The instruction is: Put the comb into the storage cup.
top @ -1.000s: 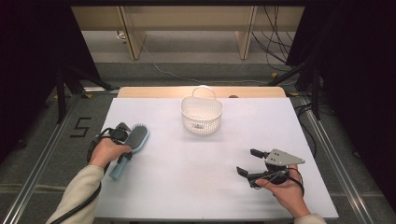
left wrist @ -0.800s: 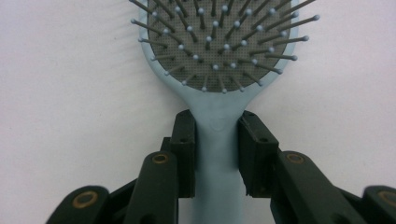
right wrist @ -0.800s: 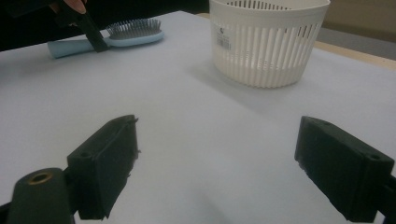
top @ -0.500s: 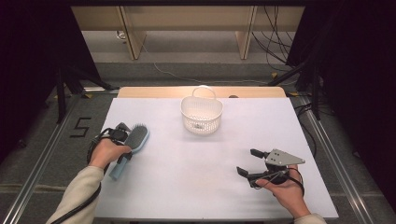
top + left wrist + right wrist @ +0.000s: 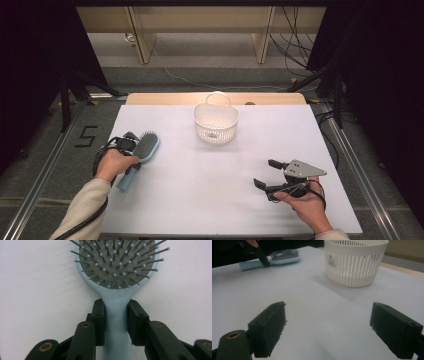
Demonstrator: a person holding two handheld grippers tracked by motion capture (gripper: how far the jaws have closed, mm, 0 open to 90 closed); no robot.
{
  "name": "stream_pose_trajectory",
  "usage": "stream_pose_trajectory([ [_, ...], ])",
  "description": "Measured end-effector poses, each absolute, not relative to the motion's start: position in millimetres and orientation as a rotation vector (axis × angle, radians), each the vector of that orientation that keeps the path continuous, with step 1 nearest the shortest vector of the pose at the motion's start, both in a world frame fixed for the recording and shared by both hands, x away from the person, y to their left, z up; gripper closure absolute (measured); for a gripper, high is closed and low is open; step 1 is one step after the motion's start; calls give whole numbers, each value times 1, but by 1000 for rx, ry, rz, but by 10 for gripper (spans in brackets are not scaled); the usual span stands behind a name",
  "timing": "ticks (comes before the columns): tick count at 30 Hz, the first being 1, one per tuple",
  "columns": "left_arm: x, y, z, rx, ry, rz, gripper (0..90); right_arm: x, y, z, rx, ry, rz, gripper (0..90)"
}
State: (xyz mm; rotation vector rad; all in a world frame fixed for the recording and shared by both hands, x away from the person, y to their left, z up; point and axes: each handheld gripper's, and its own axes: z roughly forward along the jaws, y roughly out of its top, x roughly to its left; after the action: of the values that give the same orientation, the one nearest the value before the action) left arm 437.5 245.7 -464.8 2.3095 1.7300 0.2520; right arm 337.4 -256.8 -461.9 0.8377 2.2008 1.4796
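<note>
A light blue hairbrush [image 5: 145, 146] lies bristles up on the white table [image 5: 215, 200], at the left. My left gripper [image 5: 134, 165] is shut on its neck just below the head. In the left gripper view both pads [image 5: 98, 315] press the sides of the blue handle [image 5: 116, 322]. My right gripper [image 5: 263, 173] rests low at the right front, held in a hand, jaws wide open with nothing between them [image 5: 328, 322]. In the right gripper view the hairbrush [image 5: 283, 255] shows far off at the upper left.
A white slatted plastic basket [image 5: 215, 131] with a handle stands at the back middle of the table, also in the right gripper view [image 5: 354, 267]. A wooden strip [image 5: 280, 98] runs along the far edge. Cables lie on the floor beyond.
</note>
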Motion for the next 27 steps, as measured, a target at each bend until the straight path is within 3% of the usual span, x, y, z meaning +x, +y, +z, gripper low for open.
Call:
stream_pose_trajectory([
  [17, 430, 257, -456, 2285, 1595, 355, 697, 337, -257, -461, 838, 2200, 1482, 142],
  [27, 421, 264, -451, 2175, 1540, 422, 696, 337, -257, -461, 838, 2201, 1480, 142],
])
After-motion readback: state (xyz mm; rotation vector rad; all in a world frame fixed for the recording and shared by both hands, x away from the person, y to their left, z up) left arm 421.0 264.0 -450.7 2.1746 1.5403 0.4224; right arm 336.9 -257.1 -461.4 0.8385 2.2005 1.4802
